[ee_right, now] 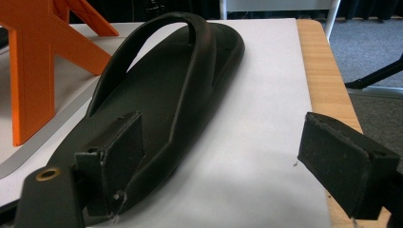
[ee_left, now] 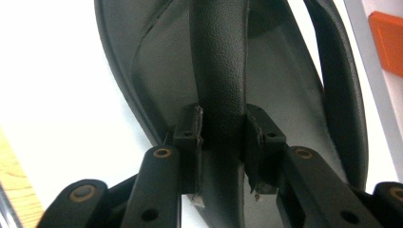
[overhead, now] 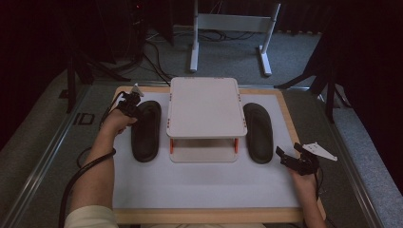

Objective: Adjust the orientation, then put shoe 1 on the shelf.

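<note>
Grasp step in hand, by the look of it. Left claw [overhead: 129,105] at upper left of the high view, narrowed onto the strap [ee_left: 222,71] of the left sandal [overhead: 146,130]; pads [ee_left: 189,135] pressing the strap from both sides in the left gripper view. Sandal flat on the white desk [overhead: 199,183], just left of the small white rack [overhead: 204,107] at centre. Right claw [overhead: 291,154] at lower right, jaws wide, holding nothing, near the heel of the right sandal [overhead: 258,133], not touching. Next, probably: lift the left sandal by the strap, keeping the grip firm against a swing or slip, then carry toward the rack. Destination not certain from here.
</note>
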